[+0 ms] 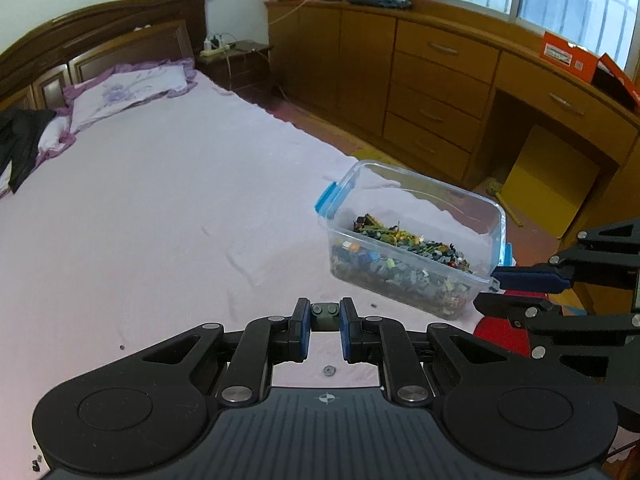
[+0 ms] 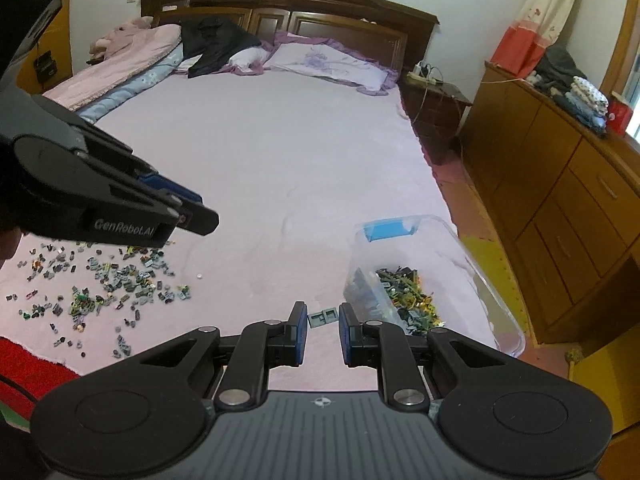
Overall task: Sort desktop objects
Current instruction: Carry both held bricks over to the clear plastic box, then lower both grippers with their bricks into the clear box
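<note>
Left wrist view shows your left gripper [image 1: 325, 316] clamped on a small dark green brick [image 1: 325, 315], studs up, held square across the fingertips above the pink bedsheet [image 1: 160, 208]. Ahead and to the right of it sits the clear plastic box [image 1: 416, 240] with blue clips, its bottom covered in small bricks. A single loose piece [image 1: 329, 371] lies on the sheet under the fingers.

Your right gripper [image 2: 323, 316] is likewise closed on a small grey brick [image 2: 323, 317], held by one end so its long side runs across the gap between the fingers. From this side the box [image 2: 432, 280] lies just to the right of the fingertips, its near wall almost touching the right finger; its long side runs away from you toward the edge of the bed. In the left wrist view the right gripper [image 1: 520, 280] reaches the near right corner of the box.

That makes the right hand the nearer one: its brick needs only a short carry rightward over the rim, while the left has to travel forward and right. The pile of loose bricks [image 2: 108, 284] is spread on the sheet to the left, under the left gripper [image 2: 188, 216], well apart from the box.
</note>
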{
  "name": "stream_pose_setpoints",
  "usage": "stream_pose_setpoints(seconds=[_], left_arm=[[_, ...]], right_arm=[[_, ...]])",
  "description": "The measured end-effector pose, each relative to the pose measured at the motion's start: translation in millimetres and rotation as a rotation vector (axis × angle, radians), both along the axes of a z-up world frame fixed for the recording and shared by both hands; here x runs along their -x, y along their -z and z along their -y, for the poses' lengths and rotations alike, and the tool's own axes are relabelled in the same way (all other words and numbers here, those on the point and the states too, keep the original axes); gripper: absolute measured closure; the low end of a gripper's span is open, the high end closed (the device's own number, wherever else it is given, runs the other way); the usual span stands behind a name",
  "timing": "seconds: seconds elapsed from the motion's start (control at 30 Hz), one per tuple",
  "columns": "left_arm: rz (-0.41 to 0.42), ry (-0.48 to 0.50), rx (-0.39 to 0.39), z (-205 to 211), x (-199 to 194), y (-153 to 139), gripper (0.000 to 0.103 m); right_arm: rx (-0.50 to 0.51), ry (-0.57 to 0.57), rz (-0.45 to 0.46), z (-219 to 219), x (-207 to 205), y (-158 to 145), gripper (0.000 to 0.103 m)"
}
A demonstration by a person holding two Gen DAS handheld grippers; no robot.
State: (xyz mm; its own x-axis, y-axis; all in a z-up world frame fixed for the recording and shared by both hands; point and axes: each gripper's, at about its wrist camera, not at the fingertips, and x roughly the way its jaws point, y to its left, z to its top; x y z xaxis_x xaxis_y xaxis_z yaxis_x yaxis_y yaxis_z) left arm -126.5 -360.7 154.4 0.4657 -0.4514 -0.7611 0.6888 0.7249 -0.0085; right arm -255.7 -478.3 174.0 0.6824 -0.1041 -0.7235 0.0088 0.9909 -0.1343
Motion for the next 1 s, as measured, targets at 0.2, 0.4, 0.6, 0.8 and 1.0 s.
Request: stream_pose_setpoints(seconds=[0.2,0.4,0.6,0.8,1.0], left_arm=[[0.013,-0.051,-0.024,28.0,-5.3,-0.7,0.086],[0.011,-0.105,-0.048,73.2,-9.3,-4.5,0.086],[-0.002,-0.145,-0.067,125.1,-10.9,-5.7,0.086],[0.003,-0.160,-0.083,168.2,-7.1,-10.8,0.086],[0.016,-0.160,-0.097,199.0,-3.3,-13.4,0.086]], right_arm=[[-0.022,-0.044,0.006,30.7,-12.0,5.8,0.085],[-0.051,-0.114,0.008,83.3,-25.4,6.4,0.085],[-0.053,-0.192,0.009,137.7,-34.0,9.7,0.085],[-0.079,-0.208,-0.003,186.6,-35.1,12.6,0.085],[-0.098,-0.220,0.001,216.8,-34.6,14.9,0.085]])
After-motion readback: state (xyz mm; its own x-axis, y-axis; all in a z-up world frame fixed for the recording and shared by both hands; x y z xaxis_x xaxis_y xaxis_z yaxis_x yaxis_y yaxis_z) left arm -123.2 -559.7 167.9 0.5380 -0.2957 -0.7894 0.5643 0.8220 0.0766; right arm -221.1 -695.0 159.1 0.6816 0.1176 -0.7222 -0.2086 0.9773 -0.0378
